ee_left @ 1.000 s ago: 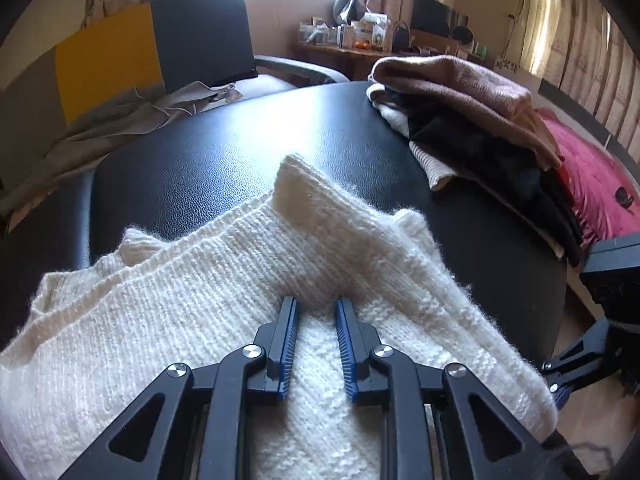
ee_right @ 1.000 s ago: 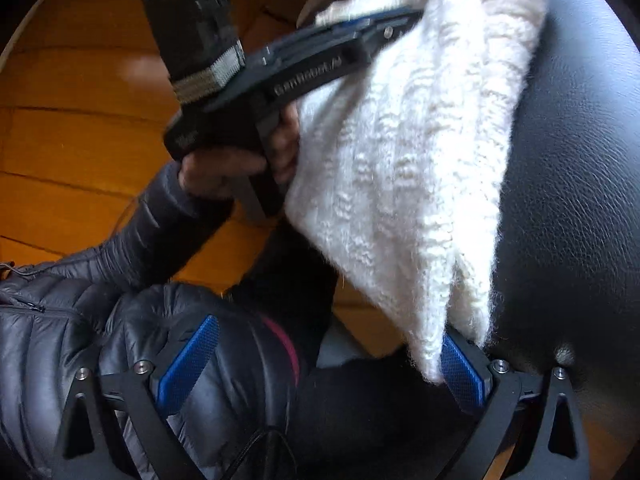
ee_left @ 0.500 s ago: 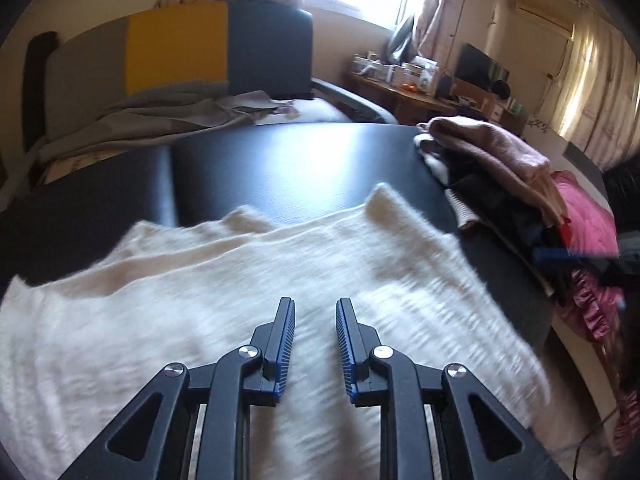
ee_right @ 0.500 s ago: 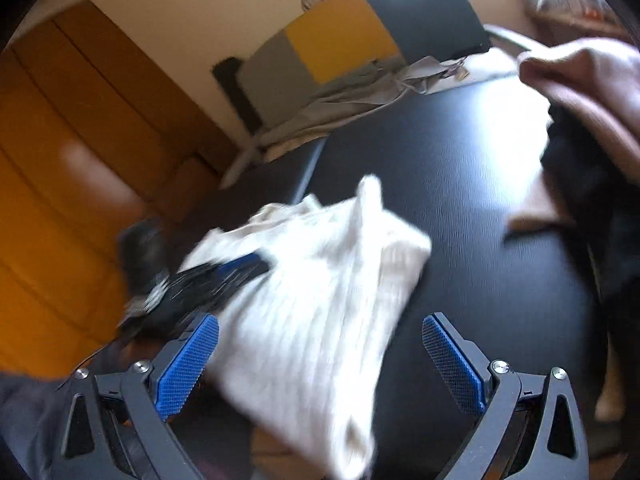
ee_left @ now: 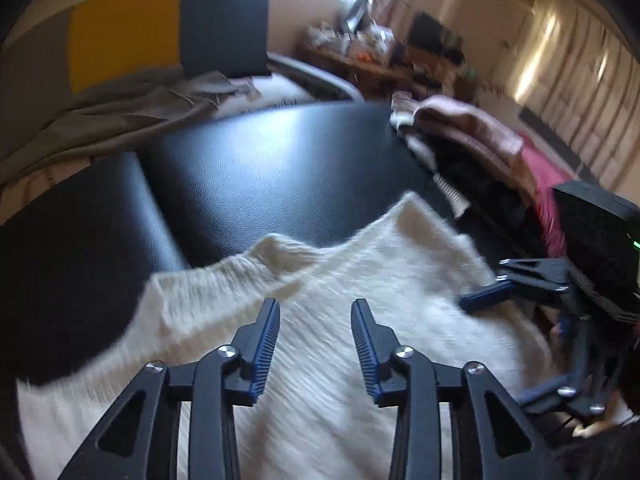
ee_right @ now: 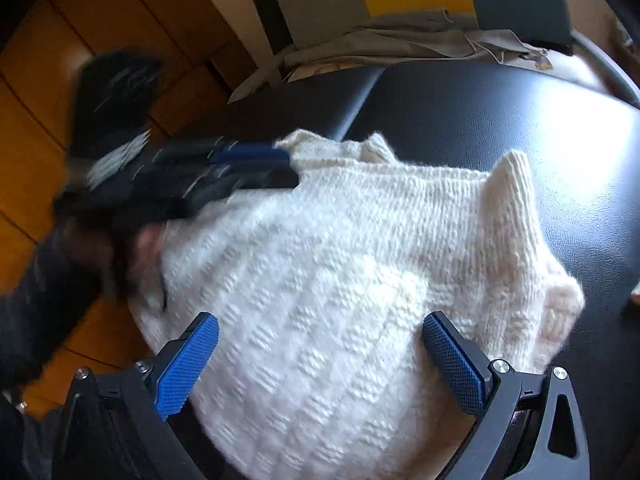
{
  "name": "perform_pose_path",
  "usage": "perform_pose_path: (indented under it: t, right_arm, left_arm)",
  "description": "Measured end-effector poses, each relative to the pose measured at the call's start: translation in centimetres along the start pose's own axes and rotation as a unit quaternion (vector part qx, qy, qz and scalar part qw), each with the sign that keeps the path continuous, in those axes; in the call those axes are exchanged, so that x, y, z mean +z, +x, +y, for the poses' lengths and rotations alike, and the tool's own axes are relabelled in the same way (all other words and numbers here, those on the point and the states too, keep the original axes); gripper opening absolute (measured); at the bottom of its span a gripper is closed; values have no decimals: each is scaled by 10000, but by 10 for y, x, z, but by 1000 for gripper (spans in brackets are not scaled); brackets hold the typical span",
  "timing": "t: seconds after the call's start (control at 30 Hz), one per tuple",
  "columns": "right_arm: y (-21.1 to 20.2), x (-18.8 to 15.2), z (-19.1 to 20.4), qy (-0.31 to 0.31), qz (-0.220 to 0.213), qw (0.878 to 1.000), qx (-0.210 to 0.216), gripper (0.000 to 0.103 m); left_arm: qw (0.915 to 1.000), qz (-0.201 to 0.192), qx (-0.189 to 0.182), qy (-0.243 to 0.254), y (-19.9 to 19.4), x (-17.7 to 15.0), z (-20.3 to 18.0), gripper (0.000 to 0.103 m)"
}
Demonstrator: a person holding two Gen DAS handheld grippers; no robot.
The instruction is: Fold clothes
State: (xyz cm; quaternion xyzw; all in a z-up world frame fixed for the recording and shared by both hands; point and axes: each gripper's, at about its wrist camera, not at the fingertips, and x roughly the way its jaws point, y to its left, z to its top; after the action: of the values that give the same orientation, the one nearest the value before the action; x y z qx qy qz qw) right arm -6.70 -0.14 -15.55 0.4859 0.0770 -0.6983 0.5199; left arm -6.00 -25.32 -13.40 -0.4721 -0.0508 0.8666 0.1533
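A cream knitted sweater (ee_left: 352, 312) lies folded on the near part of a black padded table (ee_left: 280, 168); it also fills the right wrist view (ee_right: 360, 272). My left gripper (ee_left: 316, 332) is open just above the sweater's near part, nothing between its fingers. It shows blurred in the right wrist view (ee_right: 248, 168) at the sweater's far left edge. My right gripper (ee_right: 320, 360) is open wide over the sweater's near edge, and shows in the left wrist view (ee_left: 520, 280) at the sweater's right side.
A pile of folded clothes (ee_left: 472, 140), brown, black and pink, sits at the table's right edge. A chair with yellow and dark panels (ee_left: 160, 32) stands behind, draped with grey cloth (ee_left: 120, 108). Orange wood floor (ee_right: 32, 160) lies left.
My left gripper's fingers have opened wider over the sweater. My right gripper has swung from below the table edge to above the sweater, staying open.
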Motion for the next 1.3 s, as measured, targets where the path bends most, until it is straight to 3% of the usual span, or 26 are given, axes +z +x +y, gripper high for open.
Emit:
perform_pose_path:
  t: [0.13, 0.23, 0.3, 0.37, 0.4, 0.5, 0.63, 0.7, 0.93, 1.07, 1.2, 1.3]
  right_arm:
    - [-6, -6, -14, 197, -198, 9991, 324, 103]
    - [-13, -9, -25, 412, -343, 9970, 567, 103]
    - [-17, -12, -30, 486, -454, 9954, 692, 103]
    - [-19, -17, -33, 430, -564, 9947, 744, 103]
    - [-20, -19, -33, 383, -619, 9945, 753, 103]
    - [-22, -22, -27, 244, -804, 9946, 609, 103]
    - [-2, -22, -4, -94, -1101, 9938, 107, 103]
    - [2, -25, 6, -364, -1097, 9931, -220, 103]
    - [3, -28, 15, -592, -1038, 9915, -507, 103]
    - [10, -26, 15, -599, -1075, 9909, -551, 103]
    - [21, -24, 21, -715, -1022, 9893, -758, 103]
    - [21, -23, 24, -751, -983, 9884, -877, 103]
  left_arm:
    - [9966, 587, -518, 250, 25, 10, 9, 44]
    - [9929, 800, -746, 470, 31, 13, 6, 43]
    - [9943, 714, -580, 535, 30, 14, 3, 40]
    - [9960, 581, -348, 582, 29, 15, -1, 13]
    - [9966, 514, -231, 605, 28, 16, -3, 7]
    - [9972, 314, 118, 674, 26, 17, -8, 5]
    - [9954, 45, 583, 765, 23, 19, -15, 4]
    - [9939, 234, 972, 475, 46, 14, -6, 0]
    - [9951, 17, 992, -33, 33, 10, 8, 3]
    - [9918, -734, 744, -730, -35, -4, 29, 16]
    - [9782, -1581, 508, -1244, -130, -39, 43, 21]
    - [9661, -1850, 590, -1700, -187, -99, 60, 27]
